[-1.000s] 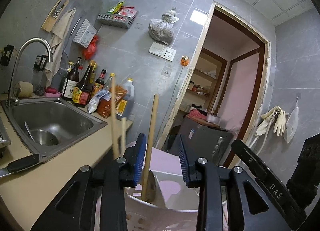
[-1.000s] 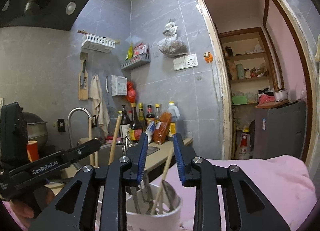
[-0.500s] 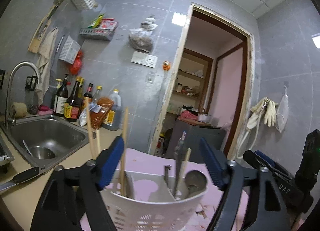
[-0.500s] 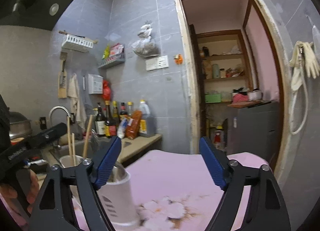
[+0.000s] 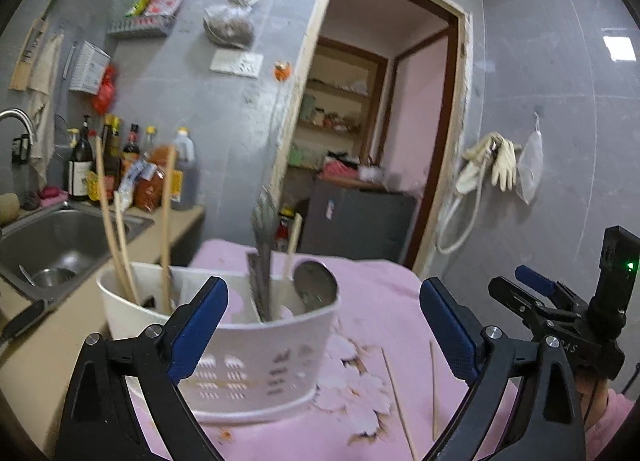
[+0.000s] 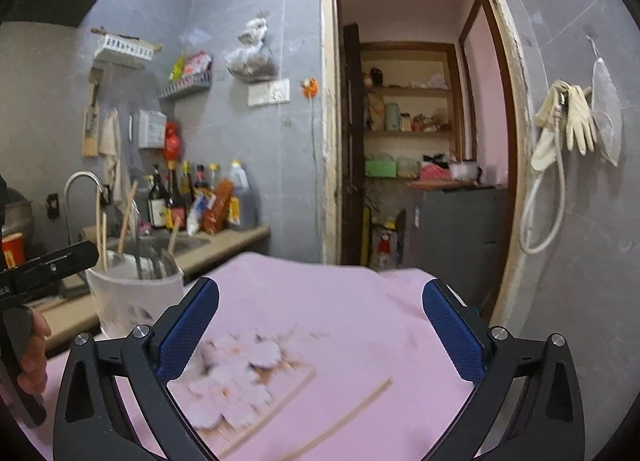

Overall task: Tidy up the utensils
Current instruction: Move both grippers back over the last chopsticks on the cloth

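Note:
A white slotted utensil holder (image 5: 240, 345) stands on the pink flowered cloth (image 5: 372, 301). Chopsticks (image 5: 112, 221) lean in its left compartment; a fork (image 5: 262, 245) and a spoon (image 5: 314, 281) stand in its right one. My left gripper (image 5: 322, 301) is just in front of the holder, its jaws opening wide with nothing pressed between them. Two loose chopsticks (image 5: 396, 393) lie on the cloth to its right. My right gripper (image 6: 320, 309) is over the cloth with its jaws opening and empty, above the loose chopsticks (image 6: 344, 417). The holder (image 6: 132, 293) is off to its left.
A steel sink (image 5: 52, 245) with a bowl sits in the counter on the left, with sauce bottles (image 5: 120, 165) behind it and a knife handle (image 5: 20, 321) at the counter edge. A doorway (image 6: 412, 121) and a grey cabinet (image 6: 460, 229) lie beyond the cloth. Gloves (image 6: 572, 121) hang on the right wall.
Both grippers have opened from nearly shut over the holder and drawn back. The chopstick between the left jaws now stands free. The right gripper swung right, over the loose chopsticks.

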The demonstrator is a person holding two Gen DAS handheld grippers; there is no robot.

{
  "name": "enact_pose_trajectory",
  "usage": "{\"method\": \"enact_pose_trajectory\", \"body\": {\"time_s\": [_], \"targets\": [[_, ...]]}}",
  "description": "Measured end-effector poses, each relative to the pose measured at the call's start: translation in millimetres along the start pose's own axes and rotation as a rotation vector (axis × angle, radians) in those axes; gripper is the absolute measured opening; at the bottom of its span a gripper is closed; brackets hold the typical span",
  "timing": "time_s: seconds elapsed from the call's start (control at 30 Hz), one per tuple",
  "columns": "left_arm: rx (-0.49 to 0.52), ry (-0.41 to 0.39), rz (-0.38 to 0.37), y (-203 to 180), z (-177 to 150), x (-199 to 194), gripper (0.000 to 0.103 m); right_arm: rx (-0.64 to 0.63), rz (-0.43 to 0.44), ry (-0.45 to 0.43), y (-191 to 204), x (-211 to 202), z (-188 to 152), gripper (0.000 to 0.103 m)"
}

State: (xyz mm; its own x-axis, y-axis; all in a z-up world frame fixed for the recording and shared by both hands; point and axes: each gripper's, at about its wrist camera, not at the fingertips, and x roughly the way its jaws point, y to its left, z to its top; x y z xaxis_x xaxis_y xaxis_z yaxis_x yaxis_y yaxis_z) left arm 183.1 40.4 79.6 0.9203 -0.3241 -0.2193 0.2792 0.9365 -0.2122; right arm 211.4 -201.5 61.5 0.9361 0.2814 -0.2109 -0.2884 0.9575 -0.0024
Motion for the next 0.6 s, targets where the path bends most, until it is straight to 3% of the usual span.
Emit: {"method": "enact_pose_trajectory", "body": {"time_s": [0.23,0.5,0.6], "targets": [[0.02,0.081,-0.022,-17,-16,14,0.094,0.018,-0.039,0.099,-19,3,-21,0.103],[0.118,0.204,-0.057,-40,-29,34,0.094,0.07,-0.039,0.231,-38,15,-39,0.102],[0.143,0.256,-0.064,-47,-33,44,0.094,0.092,-0.027,0.281,-45,20,-45,0.096]]}}
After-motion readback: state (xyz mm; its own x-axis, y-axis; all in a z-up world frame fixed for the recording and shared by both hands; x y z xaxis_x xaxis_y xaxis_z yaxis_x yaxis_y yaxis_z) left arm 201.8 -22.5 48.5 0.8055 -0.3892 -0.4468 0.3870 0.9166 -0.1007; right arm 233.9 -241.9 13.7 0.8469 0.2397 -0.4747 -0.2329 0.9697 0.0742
